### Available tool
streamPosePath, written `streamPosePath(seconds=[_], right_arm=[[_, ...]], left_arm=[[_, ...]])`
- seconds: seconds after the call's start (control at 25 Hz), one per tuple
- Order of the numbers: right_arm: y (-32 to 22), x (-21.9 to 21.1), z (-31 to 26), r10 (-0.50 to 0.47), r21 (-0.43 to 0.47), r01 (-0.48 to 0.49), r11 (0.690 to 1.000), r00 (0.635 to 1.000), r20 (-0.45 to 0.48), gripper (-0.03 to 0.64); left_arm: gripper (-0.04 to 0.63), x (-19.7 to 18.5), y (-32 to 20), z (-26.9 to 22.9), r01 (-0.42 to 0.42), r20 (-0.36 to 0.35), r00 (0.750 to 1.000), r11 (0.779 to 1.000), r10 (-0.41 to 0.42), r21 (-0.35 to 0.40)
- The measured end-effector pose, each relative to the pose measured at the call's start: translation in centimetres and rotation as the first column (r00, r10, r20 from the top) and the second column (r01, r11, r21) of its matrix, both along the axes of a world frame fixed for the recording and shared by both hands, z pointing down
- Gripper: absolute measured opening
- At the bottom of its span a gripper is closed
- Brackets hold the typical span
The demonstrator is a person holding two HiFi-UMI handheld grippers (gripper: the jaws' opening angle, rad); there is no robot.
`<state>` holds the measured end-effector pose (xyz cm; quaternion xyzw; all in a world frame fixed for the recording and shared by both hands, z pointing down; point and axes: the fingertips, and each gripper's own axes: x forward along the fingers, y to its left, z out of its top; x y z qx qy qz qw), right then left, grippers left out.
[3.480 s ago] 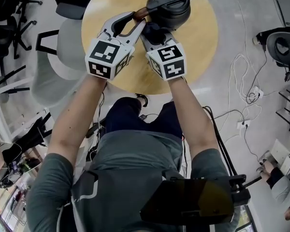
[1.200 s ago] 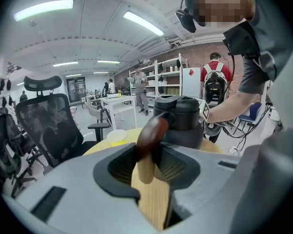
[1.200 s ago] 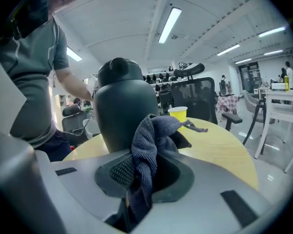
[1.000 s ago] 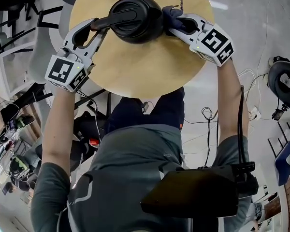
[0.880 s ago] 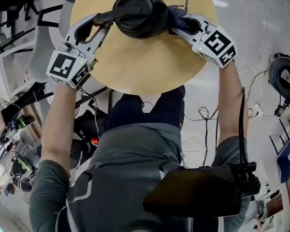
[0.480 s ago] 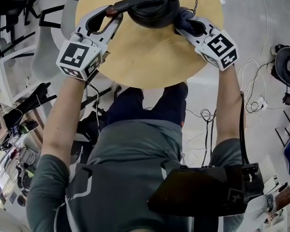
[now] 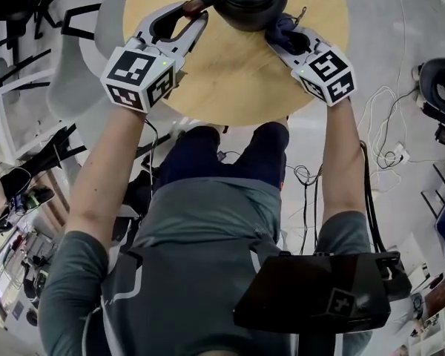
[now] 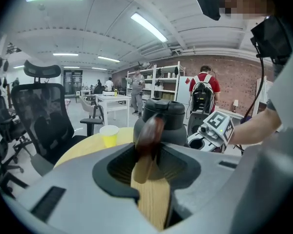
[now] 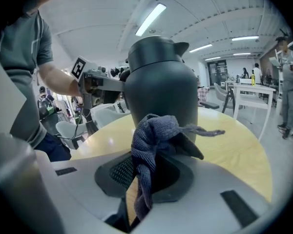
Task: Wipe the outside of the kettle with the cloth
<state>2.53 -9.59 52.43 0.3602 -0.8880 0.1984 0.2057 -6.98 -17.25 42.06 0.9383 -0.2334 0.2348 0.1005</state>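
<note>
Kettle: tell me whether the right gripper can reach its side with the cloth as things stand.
Probably yes. The right gripper, shut on the cloth, points straight at the kettle on the table, and nothing shows between them.

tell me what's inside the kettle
Nothing inside can be seen. A dark lid sits closed on top of the kettle and covers the opening, so whether it holds any water cannot be told.
</note>
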Motion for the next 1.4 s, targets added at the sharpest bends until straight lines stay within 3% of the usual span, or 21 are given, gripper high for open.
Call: streamPosePath(seconds=[0.2, 0.6, 0.8, 1.4], right_arm=[[0.7, -2.7, 0.2, -0.022, -0.031, 0.021, 0.999, 1.000, -0.023, 0.087], [-1.0, -7.8, 1.1, 0.100, -0.087, -0.100, 0.991, 0.995, -0.010, 0.087], [-2.1, -9.1, 0.7, 0.223, -0.126, -0.219, 0.967, 0.975, 0.014, 0.086], [-4.9, -11.8, 0.8, 0.427, -0.145, -0.415, 0.898, 0.902, 0.061, 0.086]], left_arm=[[0.137, 0.2, 0.9, 0.0, 0.014, 0.013, 1.000, 1.000, -0.014, -0.007], [0.137, 0.3, 1.1, 0.5, 0.042, 0.020, 0.999, 0.999, -0.042, -0.019], [0.137, 0.6, 1.4, 0.3, 0.042, 0.021, 0.999, 0.999, -0.042, -0.022], [0.137, -0.1, 2.3, 0.2, 0.067, 0.016, 0.998, 0.997, -0.066, -0.040]])
